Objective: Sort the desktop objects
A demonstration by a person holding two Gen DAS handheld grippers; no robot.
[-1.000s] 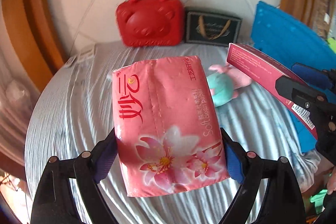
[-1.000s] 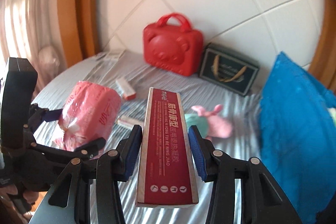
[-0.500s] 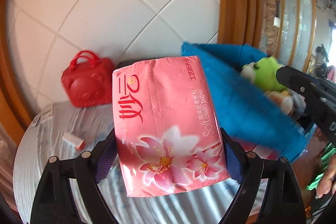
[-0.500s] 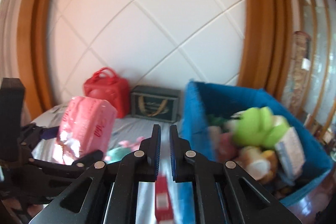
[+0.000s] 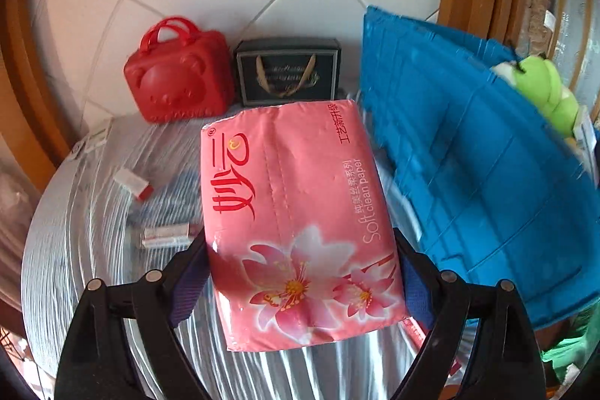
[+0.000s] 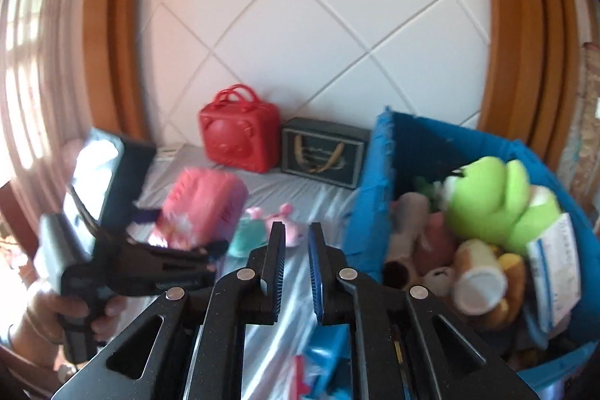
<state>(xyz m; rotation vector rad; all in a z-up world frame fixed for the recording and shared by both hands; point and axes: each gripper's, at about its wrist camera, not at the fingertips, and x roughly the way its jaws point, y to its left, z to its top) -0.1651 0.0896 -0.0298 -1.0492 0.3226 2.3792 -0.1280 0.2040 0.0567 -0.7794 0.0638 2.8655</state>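
One tissue pack (image 5: 300,223), two grippers (image 6: 296,246)

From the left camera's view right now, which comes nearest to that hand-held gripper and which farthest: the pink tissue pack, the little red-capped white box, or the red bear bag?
1. Pink tissue pack: held between the left hand-held gripper pads.
2. Red-capped white box: lying mid-table, left.
3. Red bear bag: at the wall, back left.

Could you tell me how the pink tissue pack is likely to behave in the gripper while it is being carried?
The tissue pack looks soft: the left gripper clamps its sides, so it probably squashes rather than cracks. Its glossy plastic wrap may be a little slippery. It juts far past the fingers without sagging, so it is likely light for its size.
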